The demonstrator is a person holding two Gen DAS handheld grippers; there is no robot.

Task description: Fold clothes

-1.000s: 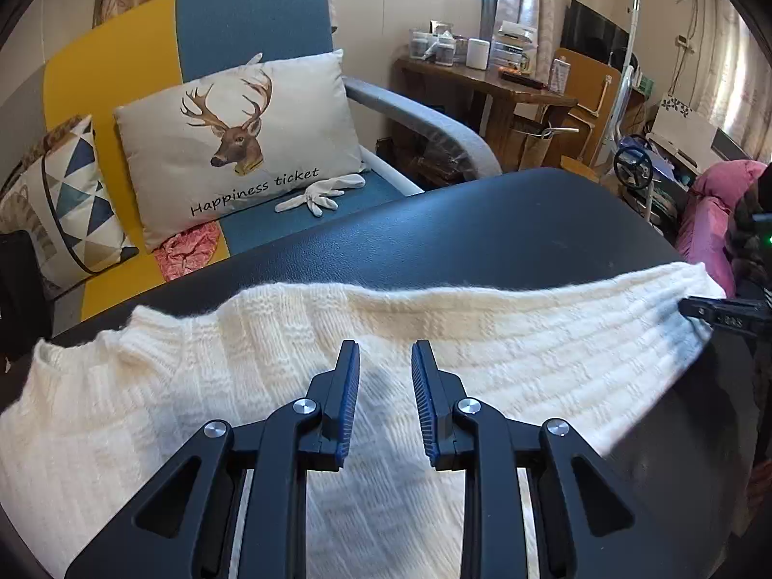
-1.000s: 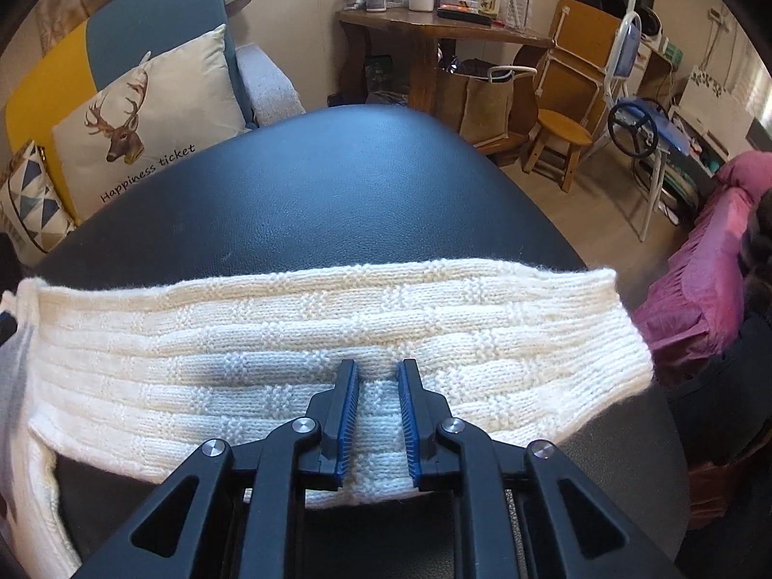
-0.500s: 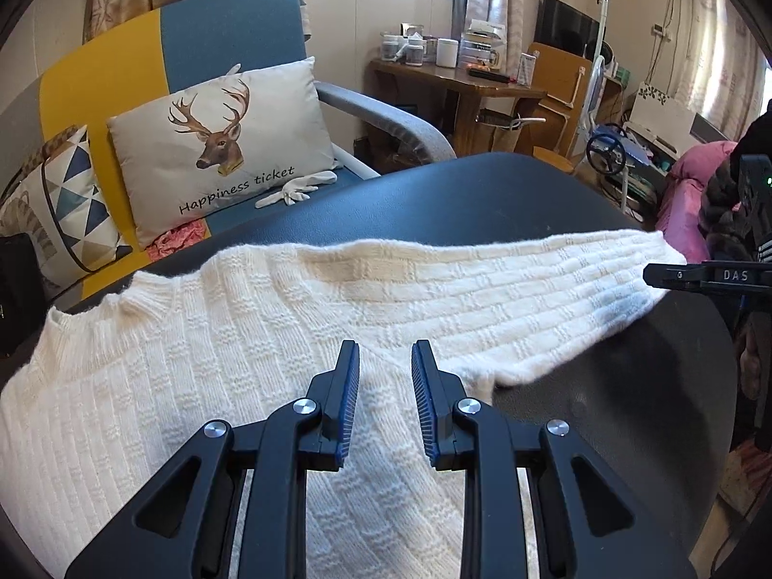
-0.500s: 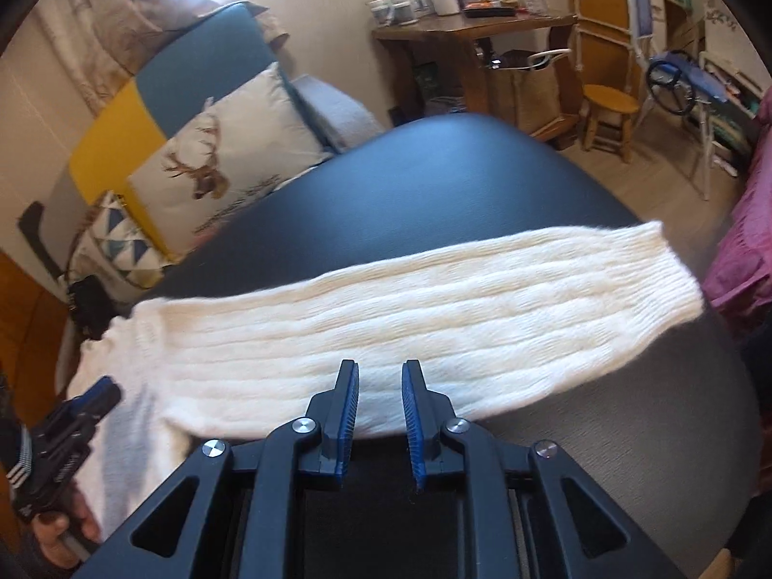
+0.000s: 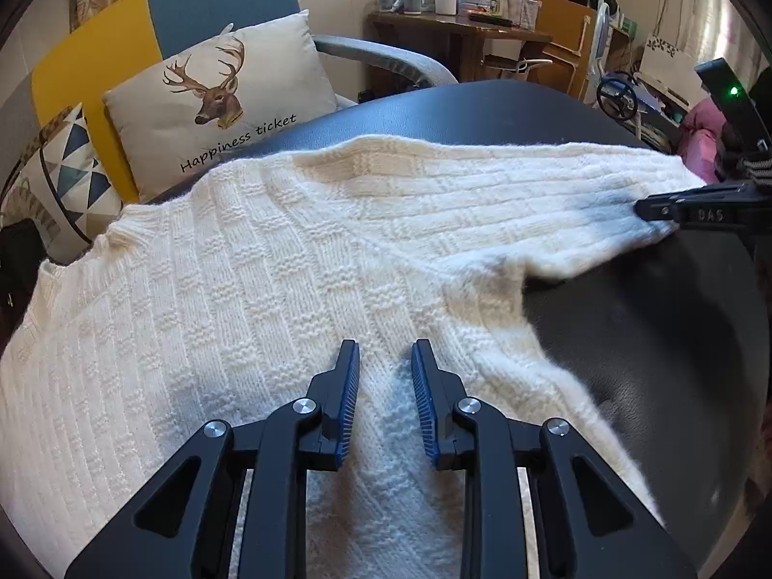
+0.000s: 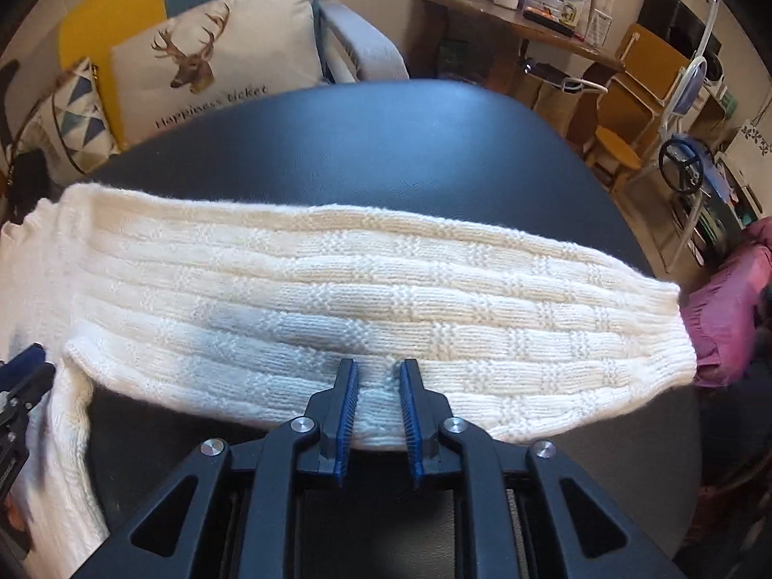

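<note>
A cream knitted sweater (image 5: 251, 299) lies spread on a dark round counter (image 5: 641, 337), its body toward 9 o'clock and 1 sleeve (image 6: 366, 309) stretched flat toward 3 o'clock. The left tongs (image 5: 385, 386) hover over the sweater's body near the armpit, jaws slightly apart, gripping nothing. The right tongs (image 6: 379, 400) sit at the sleeve's near edge at 6 o'clock; their jaws have just been closing, with a ridge of knit bunched between the pads, apparently pinched. The step in hand looks like folding the sleeve. Next, the sleeve likely needs lifting and carrying toward 9 o'clock, across the body.
</note>
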